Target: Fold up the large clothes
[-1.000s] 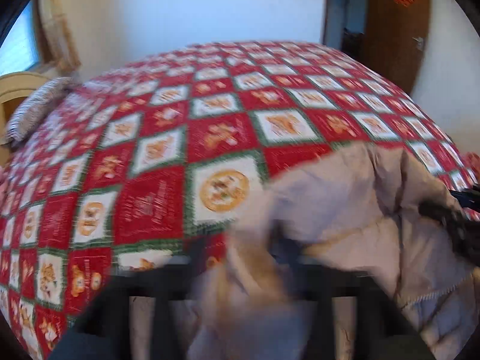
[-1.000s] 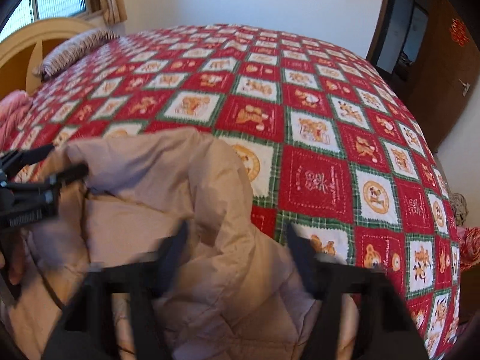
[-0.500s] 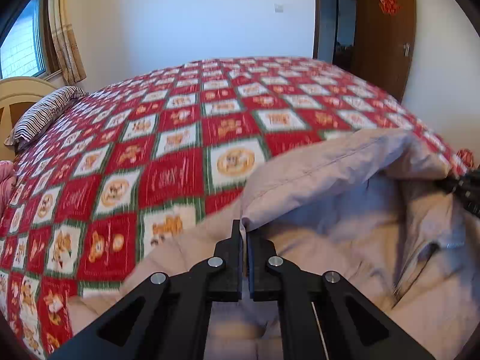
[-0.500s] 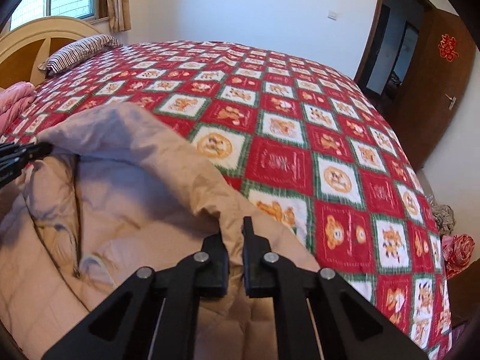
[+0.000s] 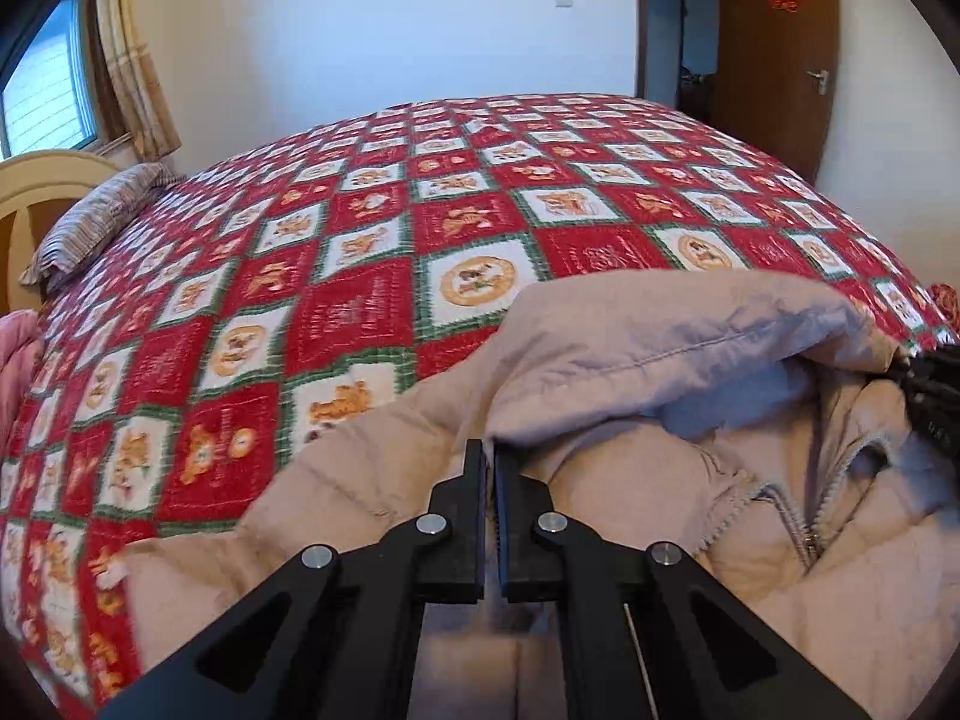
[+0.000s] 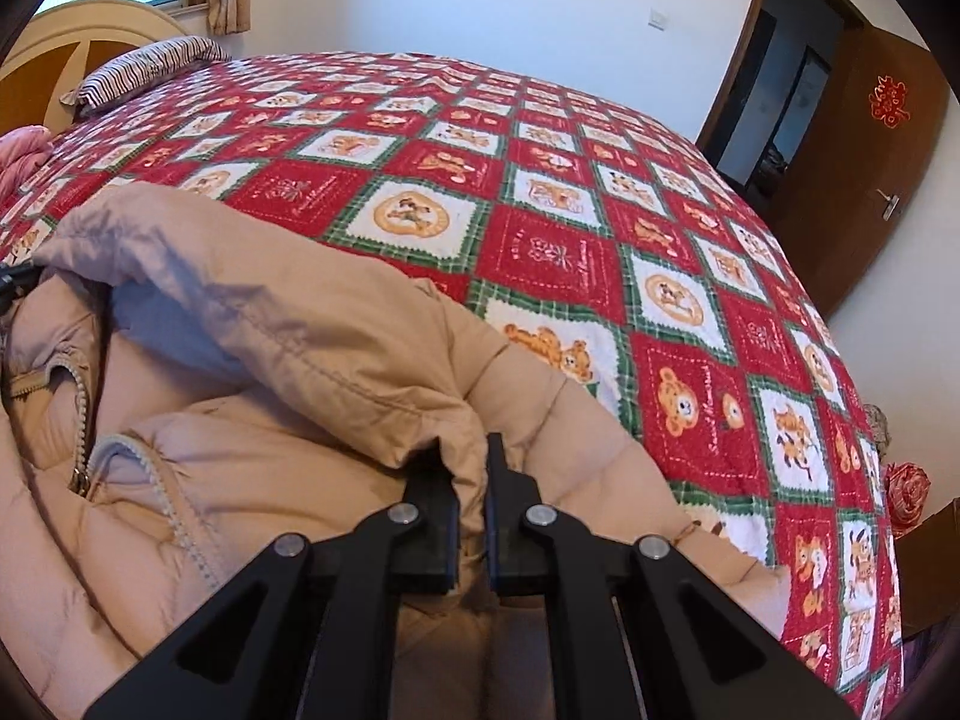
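Note:
A beige padded jacket (image 5: 660, 432) (image 6: 252, 468) lies on the near part of the bed, zipper (image 6: 84, 396) partly open, its hood or collar raised in a fold. My left gripper (image 5: 489, 450) is shut on the left end of that fold. My right gripper (image 6: 471, 450) is shut on the fold's right end, with a strip of beige fabric pinched between its pads. Each gripper shows as a black tip at the edge of the other's view: the right gripper (image 5: 930, 384) and the left gripper (image 6: 15, 279).
The bed carries a red, white and green checked quilt (image 5: 372, 276) (image 6: 600, 240). A striped pillow (image 5: 90, 222) (image 6: 150, 63) and wooden headboard (image 6: 72, 42) lie at the far left. A pink cloth (image 6: 21, 153) sits at the left edge. A brown door (image 6: 858, 168) stands open at right.
Both grippers went from open over the jacket to shut on the ends of its upper fold. Since then they have moved a little and the fold stands stretched between them.

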A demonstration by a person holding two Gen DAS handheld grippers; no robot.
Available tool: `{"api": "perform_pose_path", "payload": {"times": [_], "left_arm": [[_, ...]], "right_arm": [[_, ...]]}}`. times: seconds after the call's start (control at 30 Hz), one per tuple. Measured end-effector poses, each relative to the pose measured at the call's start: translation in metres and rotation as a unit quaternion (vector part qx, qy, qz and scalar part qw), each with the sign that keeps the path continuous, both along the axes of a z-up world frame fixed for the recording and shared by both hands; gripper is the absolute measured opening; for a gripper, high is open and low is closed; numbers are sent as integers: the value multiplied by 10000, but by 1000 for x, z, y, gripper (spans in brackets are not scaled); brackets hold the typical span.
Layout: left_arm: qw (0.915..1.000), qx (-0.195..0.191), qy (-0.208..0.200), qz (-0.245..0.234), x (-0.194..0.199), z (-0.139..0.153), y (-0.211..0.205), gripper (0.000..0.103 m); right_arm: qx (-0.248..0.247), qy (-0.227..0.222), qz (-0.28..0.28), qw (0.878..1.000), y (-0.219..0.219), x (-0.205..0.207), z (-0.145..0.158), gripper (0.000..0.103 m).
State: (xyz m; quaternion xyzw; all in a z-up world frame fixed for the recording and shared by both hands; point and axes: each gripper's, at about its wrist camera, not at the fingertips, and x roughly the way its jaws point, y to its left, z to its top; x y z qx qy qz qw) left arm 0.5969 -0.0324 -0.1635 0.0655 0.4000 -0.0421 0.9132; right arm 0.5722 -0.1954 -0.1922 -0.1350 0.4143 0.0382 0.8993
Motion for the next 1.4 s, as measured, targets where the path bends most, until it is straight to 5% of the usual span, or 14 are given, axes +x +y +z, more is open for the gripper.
{"api": "perform_pose_path", "payload": {"times": [0.17,0.33,0.47,0.7,0.93,1.13,1.4], "left_arm": [[9992,-221,-104,323,-8,31,19,2],[9923,-1083,34,598,7,50,49,3],[9910,-941,-69,945,35,57,51,3],[9906,-955,85,974,81,49,23,3],[9958,-731,399,375,100,20,-24,3],[9992,-81,377,-144,71,-16,-46,3],[9993,-267,198,-158,54,-28,-42,3]], "right_arm": [[191,8,-39,9998,-6,-1,2,13],[328,38,-42,9994,-15,-11,14,42],[375,-51,16,9993,-28,-29,31,54],[1079,-374,-591,9917,-52,-16,67,55],[1907,-164,-627,9795,-3,52,73,55],[1737,373,-256,9838,39,67,39,55],[1504,354,-227,9877,33,44,4,54]]}}
